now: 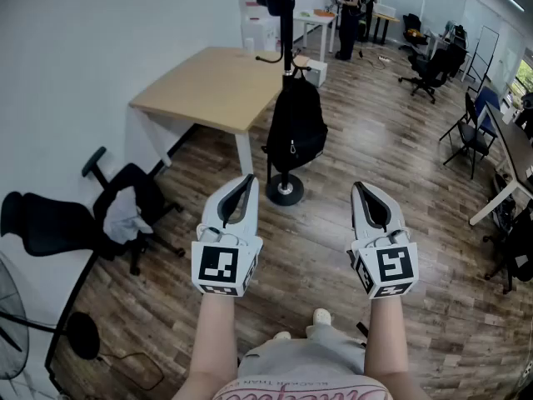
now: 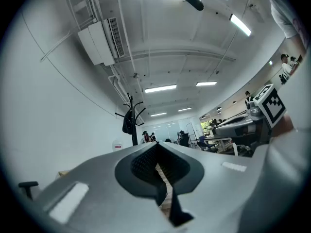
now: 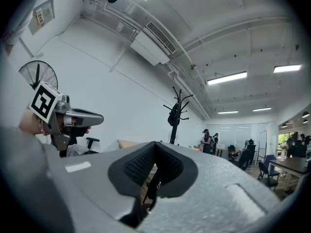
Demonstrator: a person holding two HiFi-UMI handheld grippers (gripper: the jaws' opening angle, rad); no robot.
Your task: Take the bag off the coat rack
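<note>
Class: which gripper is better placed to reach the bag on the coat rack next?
Left, narrowly. In the head view the left gripper sits nearer the bag than the right gripper. Both are shut, empty and short of it.

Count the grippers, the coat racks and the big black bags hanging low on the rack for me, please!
Grippers: 2 (left gripper, right gripper)
Coat racks: 1 (coat rack)
Big black bags: 1 (bag)
Total: 4
</note>
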